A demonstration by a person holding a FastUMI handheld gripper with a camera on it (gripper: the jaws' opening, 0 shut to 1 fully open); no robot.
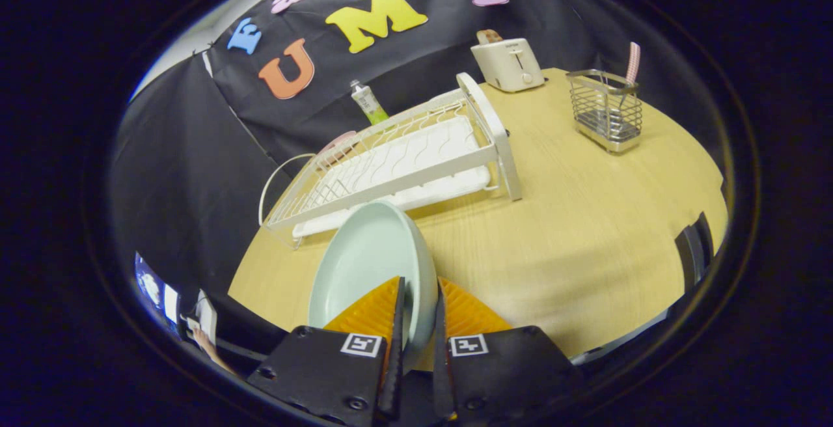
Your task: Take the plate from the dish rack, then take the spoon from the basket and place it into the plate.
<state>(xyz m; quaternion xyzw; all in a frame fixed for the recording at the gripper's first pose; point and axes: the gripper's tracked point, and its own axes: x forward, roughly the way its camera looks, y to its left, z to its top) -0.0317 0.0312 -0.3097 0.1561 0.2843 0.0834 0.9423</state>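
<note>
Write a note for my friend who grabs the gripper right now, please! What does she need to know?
Gripper: shut on the plate, both fingers pinching its rim, plate held on edge just in front of the rack.
Done: plate is out of the rack.
Spoon: standing in the basket, far side of the table, beside the toaster.
Left: set the plate down on the table, fetch the spoon, lay it in the plate.

Gripper [416,297] tilted, jaws nearly closed, clamped on the plate [364,264] rim

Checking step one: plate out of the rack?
Out: the gripper is shut on the plate's rim, held before the dish rack.
</note>
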